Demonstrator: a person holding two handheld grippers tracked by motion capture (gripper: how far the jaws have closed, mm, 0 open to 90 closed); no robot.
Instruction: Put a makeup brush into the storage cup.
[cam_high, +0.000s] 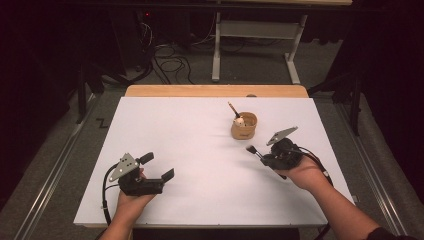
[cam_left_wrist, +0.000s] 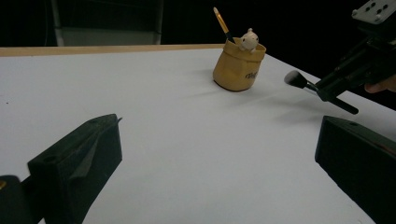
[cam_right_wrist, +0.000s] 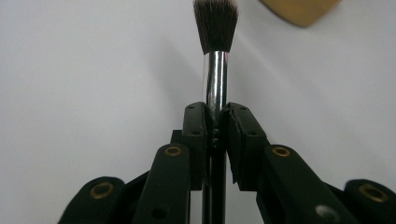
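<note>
Right gripper (cam_high: 260, 155) has its jaws clamped tight on a makeup brush (cam_right_wrist: 216, 56), pinching the shiny metal ferrule just below the dark bristles, with the black handle running back between the jaws. The brush sits off the white table (cam_high: 200, 150), bristles poking toward the tan pen holder (cam_high: 244, 126), near it but apart. That holder stands upright at the far right-centre of the table, with a slim brush (cam_high: 233, 110) and a small white figure (cam_left_wrist: 249, 39) sticking out of its top. Over on the near left, the left gripper (cam_high: 157, 167) hovers with jaws spread wide, nothing between them, well apart from the holder.
</note>
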